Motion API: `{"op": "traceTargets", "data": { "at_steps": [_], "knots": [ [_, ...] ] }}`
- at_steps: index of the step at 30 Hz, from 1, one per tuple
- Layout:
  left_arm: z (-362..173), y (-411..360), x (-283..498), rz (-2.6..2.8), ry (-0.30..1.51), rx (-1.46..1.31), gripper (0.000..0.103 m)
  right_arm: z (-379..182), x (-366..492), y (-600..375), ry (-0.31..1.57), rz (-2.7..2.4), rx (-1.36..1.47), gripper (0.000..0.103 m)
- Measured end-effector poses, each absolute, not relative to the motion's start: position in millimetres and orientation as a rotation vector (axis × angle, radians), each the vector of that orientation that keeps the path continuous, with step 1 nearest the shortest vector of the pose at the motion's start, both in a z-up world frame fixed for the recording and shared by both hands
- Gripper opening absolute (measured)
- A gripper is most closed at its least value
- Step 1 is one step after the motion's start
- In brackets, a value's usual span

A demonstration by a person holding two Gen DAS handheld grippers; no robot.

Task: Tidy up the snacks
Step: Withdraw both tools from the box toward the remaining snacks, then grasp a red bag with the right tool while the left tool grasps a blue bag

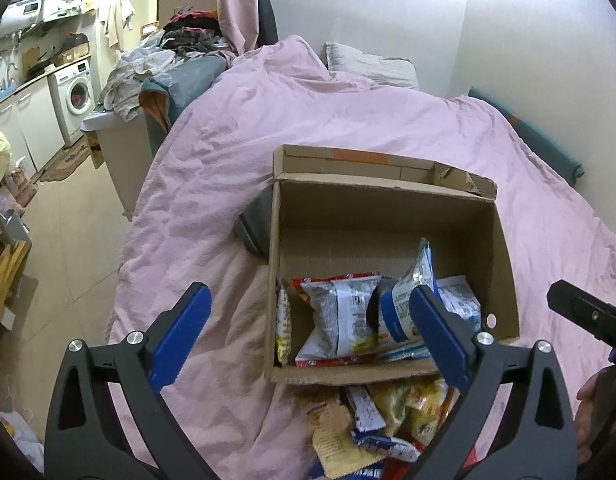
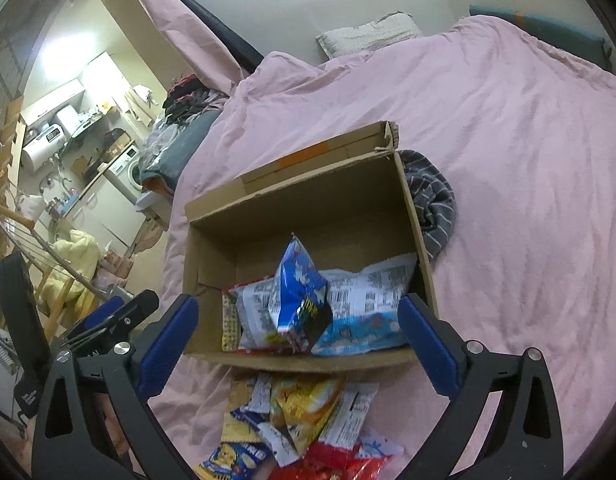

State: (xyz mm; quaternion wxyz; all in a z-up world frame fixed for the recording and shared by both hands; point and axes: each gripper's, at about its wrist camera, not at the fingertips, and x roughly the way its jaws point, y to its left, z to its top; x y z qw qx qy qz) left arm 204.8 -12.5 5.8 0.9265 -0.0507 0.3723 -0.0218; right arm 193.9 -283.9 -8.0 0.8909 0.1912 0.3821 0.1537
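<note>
An open cardboard box (image 1: 503,248) (image 2: 212,220) sits on a pink bed cover. Inside lie several snack packets, among them a silver one (image 1: 343,316) and a blue one standing up (image 2: 298,284). A pile of loose snack packets (image 1: 387,420) (image 2: 304,412) lies on the cover just in front of the box. My left gripper (image 1: 311,332) is open and empty, above the box's near left corner. My right gripper (image 2: 298,340) is open and empty, above the box's near wall. The left gripper also shows at the left of the right wrist view (image 2: 116,316).
A grey striped cloth (image 2: 433,204) (image 1: 256,224) lies against the box's side. A pillow (image 1: 367,64) lies at the bed's head by the wall. Piled clothes (image 1: 180,44), a washing machine (image 1: 78,92) and a drying rack (image 2: 36,240) stand left of the bed.
</note>
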Motion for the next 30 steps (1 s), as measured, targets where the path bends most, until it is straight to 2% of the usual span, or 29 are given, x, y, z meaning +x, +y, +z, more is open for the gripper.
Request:
{"op": "traceTargets", "data": {
  "at_steps": [30],
  "knots": [
    [-31, 12, 147, -0.039, 0.965, -0.160, 0.098, -54, 134, -309, 0.991, 0.256, 0.510, 0.102]
  ]
}}
